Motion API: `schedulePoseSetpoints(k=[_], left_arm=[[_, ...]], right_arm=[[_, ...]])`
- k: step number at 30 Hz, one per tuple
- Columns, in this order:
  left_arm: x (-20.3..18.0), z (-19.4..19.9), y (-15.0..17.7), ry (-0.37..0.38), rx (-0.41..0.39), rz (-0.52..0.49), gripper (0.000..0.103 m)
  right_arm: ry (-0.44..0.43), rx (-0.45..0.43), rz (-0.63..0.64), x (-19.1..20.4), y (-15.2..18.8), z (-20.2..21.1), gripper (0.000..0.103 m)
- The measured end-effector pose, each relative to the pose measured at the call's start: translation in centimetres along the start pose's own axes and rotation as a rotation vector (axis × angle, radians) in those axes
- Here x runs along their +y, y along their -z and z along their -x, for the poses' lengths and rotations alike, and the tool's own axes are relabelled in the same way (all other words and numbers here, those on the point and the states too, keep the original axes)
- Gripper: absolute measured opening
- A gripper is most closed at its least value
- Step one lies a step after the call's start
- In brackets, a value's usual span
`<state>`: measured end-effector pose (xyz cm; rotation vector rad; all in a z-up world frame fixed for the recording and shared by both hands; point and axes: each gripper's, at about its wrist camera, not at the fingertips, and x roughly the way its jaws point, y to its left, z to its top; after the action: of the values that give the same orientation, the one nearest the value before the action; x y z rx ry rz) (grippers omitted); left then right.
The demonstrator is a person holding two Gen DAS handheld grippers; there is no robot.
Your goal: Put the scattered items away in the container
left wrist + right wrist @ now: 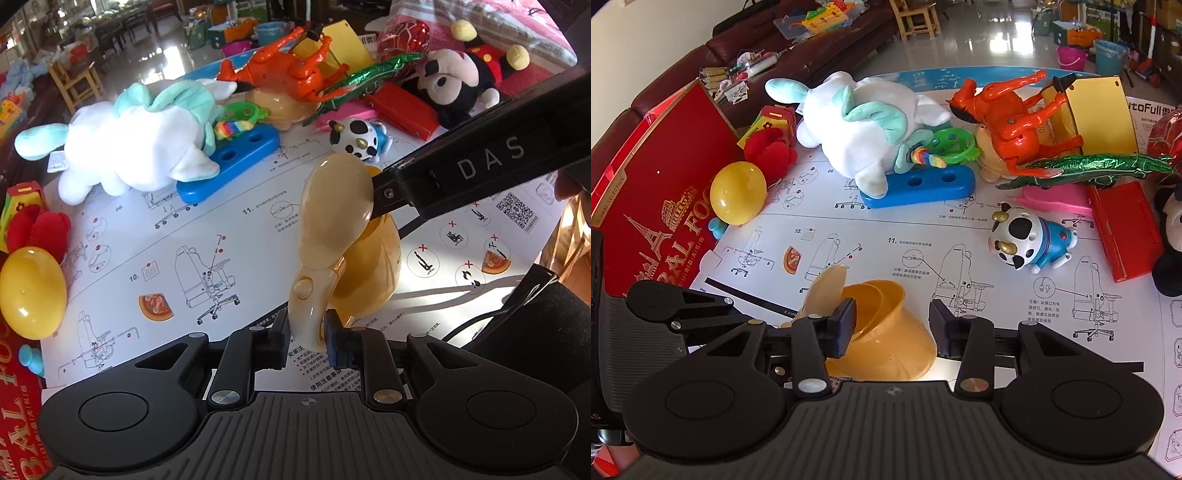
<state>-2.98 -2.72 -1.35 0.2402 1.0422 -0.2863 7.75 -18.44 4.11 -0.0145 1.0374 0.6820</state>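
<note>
My left gripper (306,332) is shut on the stem of a cream plastic toy piece (338,192), which it holds upright above the paper. Just behind that piece sits an amber plastic cup (373,269). In the right wrist view the amber cup (886,332) lies tilted between the fingers of my right gripper (894,325). That gripper is open: its left pad is at the cup's mouth and a thin gap shows beside the right pad. The cream piece (827,288) stands at its left. One right finger (388,195) reaches into the cup. The red box (665,192) lies at the left.
On the instruction sheet (886,236) lie a white and teal plush (860,122), a blue block (923,184), an orange horse (1008,110), a green foil crocodile (1089,166), a cow toy (1023,240), a yellow egg (738,192) and a red case (1126,229). A mouse plush (454,81) lies at the far right.
</note>
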Motion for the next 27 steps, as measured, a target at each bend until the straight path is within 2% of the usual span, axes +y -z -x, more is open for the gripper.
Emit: schedulePoseSetpoints(k=[2, 5, 9, 13, 18, 27], left_arm=[[-0.6, 0.2, 0.0, -0.025, -0.008, -0.036, 0.024], [-1.0, 0.2, -0.1, -0.034, -0.015, -0.061, 0.019], [-0.9, 0.1, -0.2, -0.025, -0.017, -0.050, 0.018], [-1.1, -0.1, -0.4, -0.050, -0.006, -0.061, 0.018], [-0.6, 0.0, -0.4, -0.053, -0.009, -0.016, 0.017], [-0.3, 1.2, -0.4, -0.069, -0.052, 0.000, 0.016]], right_arm=[[-0.019, 0.016, -0.015, 0.0, -0.3, 0.1, 0.035], [-0.015, 0.042, 0.016, 0.6, -0.8, 0.2, 0.029], [-0.029, 0.060, 0.019, 0.2, -0.9, -0.2, 0.030], [-0.032, 0.069, 0.016, 0.4, -1.1, -0.3, 0.033], [0.022, 0.033, 0.075, 1.8, -0.8, -0.1, 0.029], [0.004, -0.003, 0.061, 1.9, -0.9, 0.6, 0.029]])
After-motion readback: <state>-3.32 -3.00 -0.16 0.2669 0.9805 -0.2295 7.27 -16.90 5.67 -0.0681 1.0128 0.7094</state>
